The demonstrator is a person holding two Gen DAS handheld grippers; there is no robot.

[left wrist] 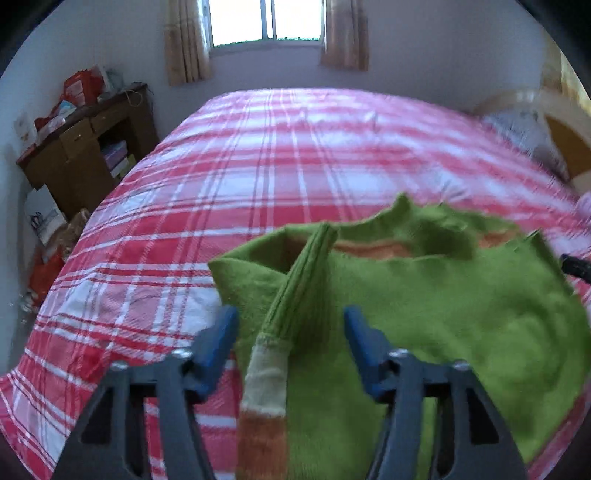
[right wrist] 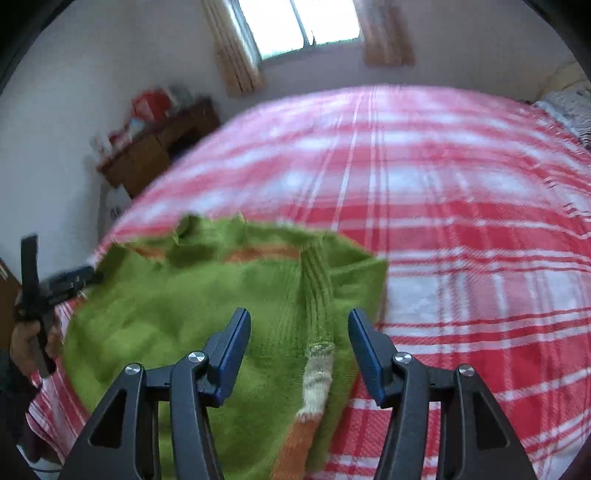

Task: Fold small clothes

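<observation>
A small green knitted sweater [left wrist: 443,314] lies on the red-and-white plaid bed, neck opening with orange trim away from me. Its sleeves are folded in over the body. In the left wrist view one sleeve [left wrist: 295,295] with a white and orange cuff [left wrist: 264,406] runs between the fingers of my open left gripper [left wrist: 290,321]. In the right wrist view the sweater [right wrist: 166,314] fills the lower left, and the other sleeve [right wrist: 316,306] lies between the fingers of my open right gripper [right wrist: 299,325]. Neither gripper holds cloth. The left gripper also shows at the left edge of the right wrist view [right wrist: 55,284].
The plaid bedspread [left wrist: 277,166] stretches far ahead and to the sides. A brown desk [left wrist: 85,147] with clutter stands at the far left by the wall. A pillow [left wrist: 524,136] and headboard are at the right. A curtained window [left wrist: 266,22] is behind the bed.
</observation>
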